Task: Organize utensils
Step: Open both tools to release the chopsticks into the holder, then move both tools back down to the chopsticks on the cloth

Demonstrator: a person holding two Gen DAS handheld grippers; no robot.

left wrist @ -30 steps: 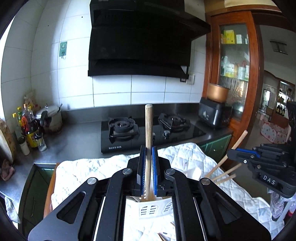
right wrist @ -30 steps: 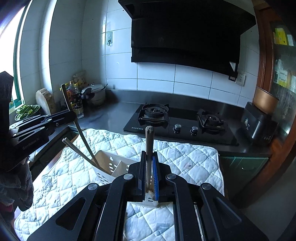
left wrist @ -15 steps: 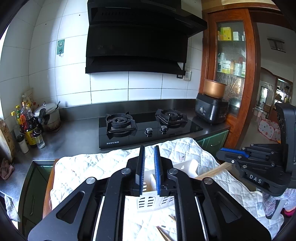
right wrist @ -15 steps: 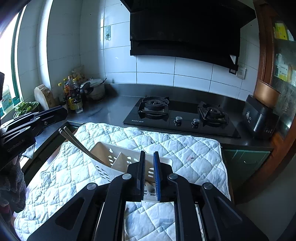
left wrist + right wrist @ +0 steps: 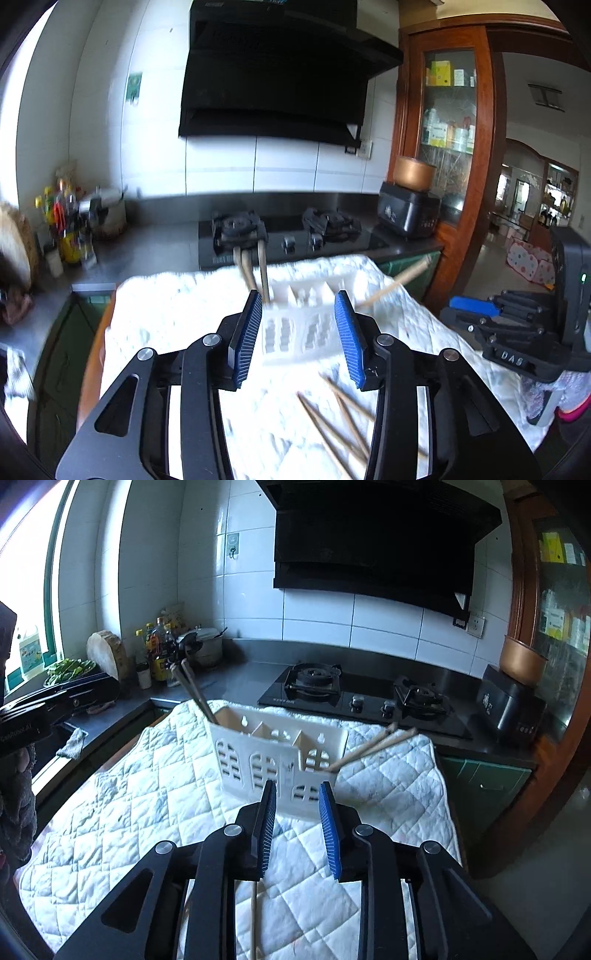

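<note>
Over the quilted tabletop's middle, both my jaws now gape empty, their chopsticks (image 5: 194, 690) dropped into the caddy (image 5: 280, 753), loose ones (image 5: 332, 417) remaining.

Left wrist cam sits behind the left tool (image 5: 298, 339), looking forward and slightly down over the quilted table (image 5: 177, 317) toward the stove (image 5: 288, 240) and hood, with the caddy (image 5: 303, 325) close ahead; frame is motion-blurred. Right wrist cam sits behind the right tool (image 5: 297, 823), from further right, same general heading, caddy (image 5: 273, 760) near and sharp. Both views share caddy, table (image 5: 110, 801), stove (image 5: 354, 694), and each catches the other tool at its edge: right tool (image 5: 517, 332) and left tool (image 5: 48, 705).
</note>
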